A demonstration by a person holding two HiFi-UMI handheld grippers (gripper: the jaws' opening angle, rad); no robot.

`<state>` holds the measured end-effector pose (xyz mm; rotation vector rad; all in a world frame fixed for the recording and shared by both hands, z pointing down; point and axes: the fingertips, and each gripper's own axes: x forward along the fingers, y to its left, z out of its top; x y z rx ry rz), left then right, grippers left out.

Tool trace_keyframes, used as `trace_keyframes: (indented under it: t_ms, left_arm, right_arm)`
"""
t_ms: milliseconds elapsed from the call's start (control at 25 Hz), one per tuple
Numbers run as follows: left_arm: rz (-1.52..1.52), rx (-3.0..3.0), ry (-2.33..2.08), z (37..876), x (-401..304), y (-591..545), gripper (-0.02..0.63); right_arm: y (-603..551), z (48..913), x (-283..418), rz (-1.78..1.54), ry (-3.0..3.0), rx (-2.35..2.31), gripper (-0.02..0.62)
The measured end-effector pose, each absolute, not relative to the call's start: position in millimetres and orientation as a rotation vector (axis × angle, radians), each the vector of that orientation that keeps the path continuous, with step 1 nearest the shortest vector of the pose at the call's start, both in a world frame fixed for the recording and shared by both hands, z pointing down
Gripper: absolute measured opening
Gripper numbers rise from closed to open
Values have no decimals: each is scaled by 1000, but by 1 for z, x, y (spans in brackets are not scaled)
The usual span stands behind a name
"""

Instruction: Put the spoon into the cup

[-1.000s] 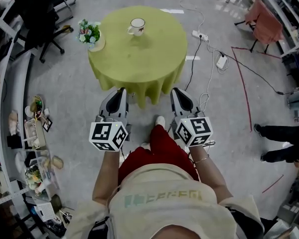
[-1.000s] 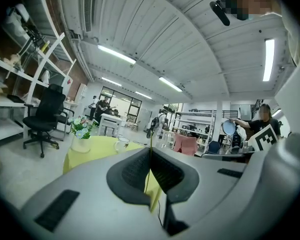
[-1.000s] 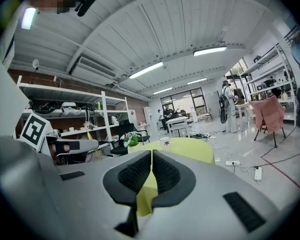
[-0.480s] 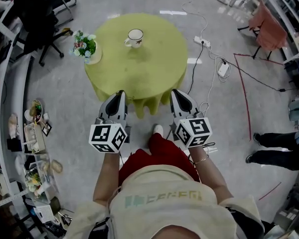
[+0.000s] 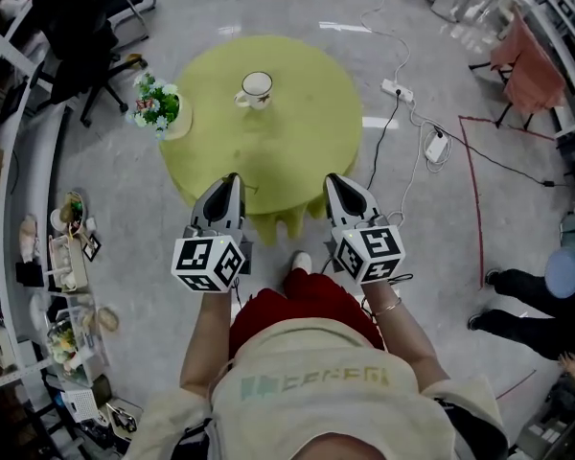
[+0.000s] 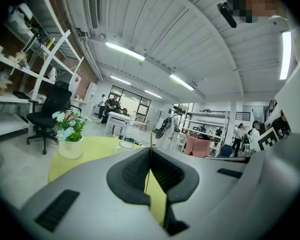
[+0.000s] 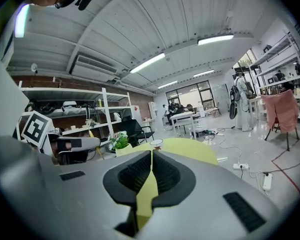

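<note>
A white cup stands on the far part of a round table under a yellow-green cloth. No spoon shows in any view. Both grippers hang side by side in the air before the table's near edge. My left gripper is shut, with nothing between its jaws. So is my right gripper. In the left gripper view the cup sits just over the shut left gripper. In the right gripper view the cup shows small above the shut right gripper.
A pot of flowers stands at the table's left edge. Power strips and cables lie on the floor to the right. A black office chair and cluttered shelves are at the left. Another person's legs are at the right.
The table has come nearer: its near edge now lies just beyond the gripper tips. Both grippers stay shut and level. The person at the right has shifted.
</note>
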<state>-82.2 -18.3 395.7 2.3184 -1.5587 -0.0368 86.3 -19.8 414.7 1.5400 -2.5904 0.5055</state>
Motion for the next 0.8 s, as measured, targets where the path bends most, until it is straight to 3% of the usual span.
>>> trace_keyframes:
  t_ms: [800]
  left_arm:
    - [-18, 2253, -1628, 390, -60, -74, 23]
  right_arm:
    - [-78, 421, 97, 565, -2643, 1414, 37]
